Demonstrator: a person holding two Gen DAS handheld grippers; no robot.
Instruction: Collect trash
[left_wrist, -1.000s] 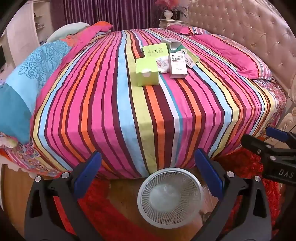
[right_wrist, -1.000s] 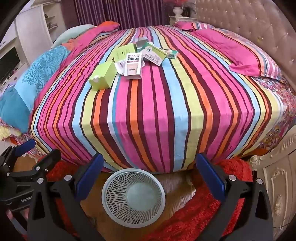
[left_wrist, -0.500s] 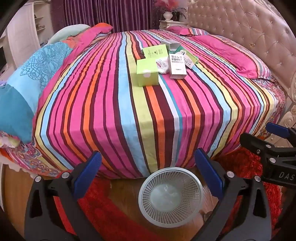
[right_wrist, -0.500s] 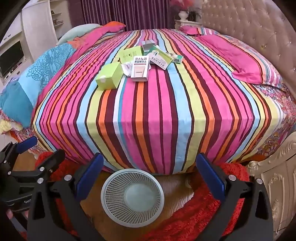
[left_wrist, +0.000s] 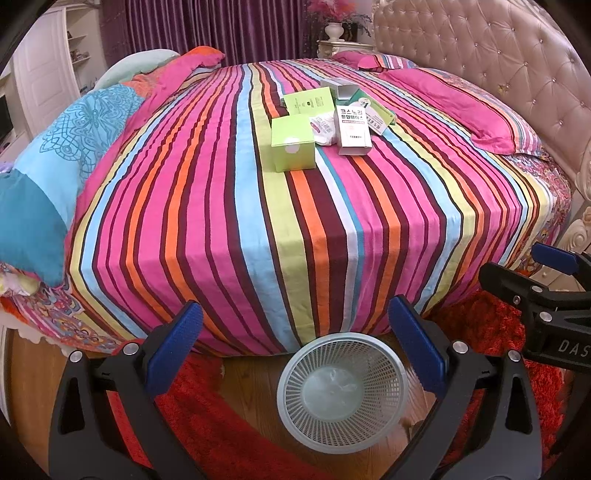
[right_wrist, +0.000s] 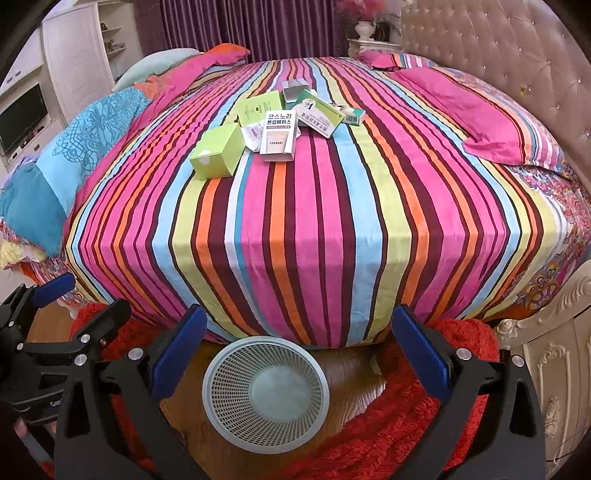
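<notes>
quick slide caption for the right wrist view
Open right tool above a white mesh basket, facing empty boxes piled on a striped bed.

Bedspread (left_wrist: 229, 206) — pink, orange, blue, maroon stripes; lime-green box (left_wrist: 293, 147); white mesh basket (left_wrist: 343, 391) — red rug (left_wrist: 207, 421).

left gripper (left_wrist: 295, 347): spread wide, nothing between the fingers (left_wrist: 173, 347); blue pads face inward, black frame fills the near corners of its own view
left gripper, from right cam: low at the left edge (right_wrist: 79, 299), tips pointing right and slightly far
right gripper (right_wrist: 295, 349): also spread wide, holding nothing; fingers (right_wrist: 421, 354) symmetric, blue pads inward
right gripper, from left cam: at the right edge (left_wrist: 517, 266), tips pointing left
relative pose: side by side, apart, similar height, both aimed far
</notes>
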